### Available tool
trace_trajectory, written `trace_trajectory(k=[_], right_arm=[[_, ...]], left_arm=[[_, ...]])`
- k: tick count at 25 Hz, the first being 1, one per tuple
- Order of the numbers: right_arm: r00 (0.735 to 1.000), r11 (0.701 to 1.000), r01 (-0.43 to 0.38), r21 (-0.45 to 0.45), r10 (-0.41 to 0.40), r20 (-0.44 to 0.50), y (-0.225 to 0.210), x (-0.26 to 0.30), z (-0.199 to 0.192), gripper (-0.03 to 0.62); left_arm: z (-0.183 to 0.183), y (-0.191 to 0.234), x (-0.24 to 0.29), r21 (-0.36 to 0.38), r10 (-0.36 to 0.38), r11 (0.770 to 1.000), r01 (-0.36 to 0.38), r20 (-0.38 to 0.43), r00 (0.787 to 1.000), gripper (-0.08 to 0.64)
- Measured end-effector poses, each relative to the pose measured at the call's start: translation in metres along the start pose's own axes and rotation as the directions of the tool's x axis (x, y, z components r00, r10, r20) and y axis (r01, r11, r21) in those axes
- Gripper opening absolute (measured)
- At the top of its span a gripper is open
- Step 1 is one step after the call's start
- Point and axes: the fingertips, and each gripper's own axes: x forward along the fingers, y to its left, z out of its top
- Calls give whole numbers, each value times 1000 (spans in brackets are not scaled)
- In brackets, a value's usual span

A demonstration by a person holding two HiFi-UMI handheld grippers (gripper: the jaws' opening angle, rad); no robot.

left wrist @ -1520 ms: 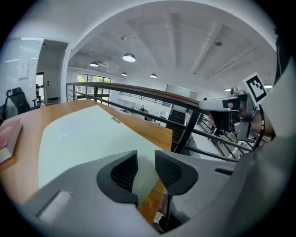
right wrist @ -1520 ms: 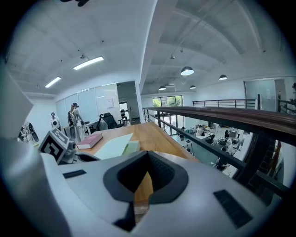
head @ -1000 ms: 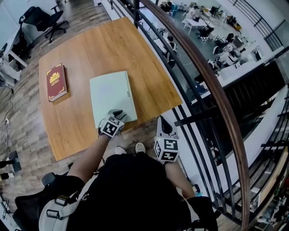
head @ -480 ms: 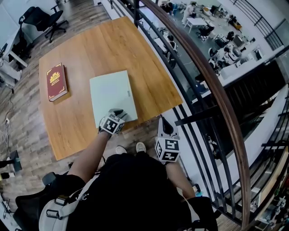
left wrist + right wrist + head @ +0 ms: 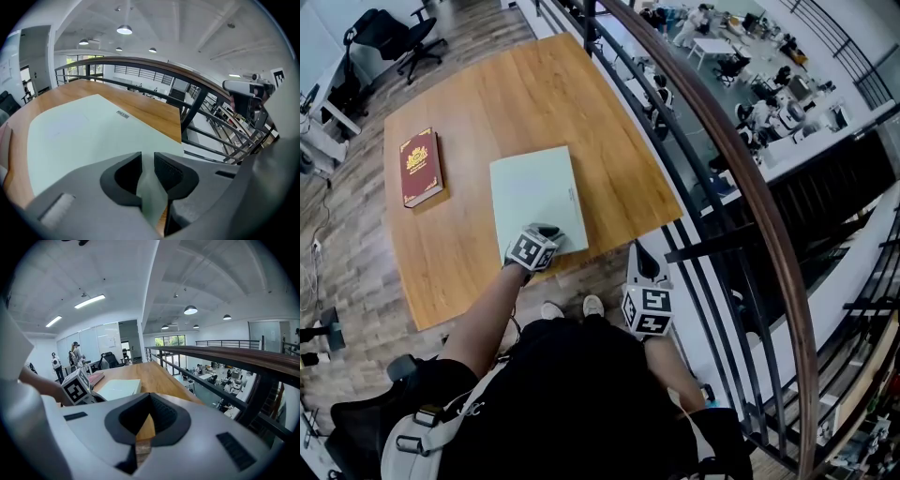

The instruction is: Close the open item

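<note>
Railing point(image 5: 722, 159): ran along the table's right side w/ a drop beyond; no part in this step.
Table point(image 5: 487, 103): wood top, carried both things.
Pale green item point(image 5: 530, 192): lay flat near the table's front edge, toward the right corner, small label on its top face. Well apart from the red book. Whether it was fully shut, couldn't tell from the head view.
Red book point(image 5: 420, 167): closed, on the table's left part; prob. not the target, best left alone.
Left gripper point(image 5: 147, 157): sat at the item's near corner. Jaws had just been closing and stood at a narrow gap, pads pinched on a thin pale green corner that rose btw them.
Right gripper point(image 5: 150, 399): hung off the table's front right corner, over the floor; jaws together, nothing in them.
Step in hand (judged): getting hold of the thin top layer by its corner so it could be swung or laid down shut.
Doing it well (judged): grip needed to be firm but light, since a thin flap creases easily. Move should've followed the flap's own hinge line, not dragged the whole item toward the table edge. Let go only once the flap lay flush.
Spare hand (judged): the right gripper could've pressed the item's far part to stop sliding.
Risk (judged): the item sat near the edge, so a pull toward the person might've tipped it off.
</note>
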Motion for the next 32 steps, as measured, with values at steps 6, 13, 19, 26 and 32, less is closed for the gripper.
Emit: trace_trajectory(k=[6, 13, 19, 26, 32], right_arm=[[1000, 1000, -1, 2, 1, 1, 0, 0, 2, -2], [1000, 1000, -1, 4, 1, 3, 2, -2, 0, -2], [1000, 1000, -1, 3, 1, 2, 4, -4, -1, -2], [1000, 1000, 7, 4, -7, -1, 0, -7, -3, -2], [1000, 1000, 11, 10, -11, -5, -2, -6, -3, -2]], left_arm=[[4, 1, -4, 19, 21, 1000, -21, -2, 1000, 71], [6, 4, -5, 21, 19, 1000, -20, 8, 1000, 53], [8, 7, -8, 14, 11, 1000, -11, 3, 1000, 28], [16, 15, -1, 23, 39, 999, -41, 80, 996, 31], [28, 20, -14, 33, 68, 997, -72, 107, 992, 31]])
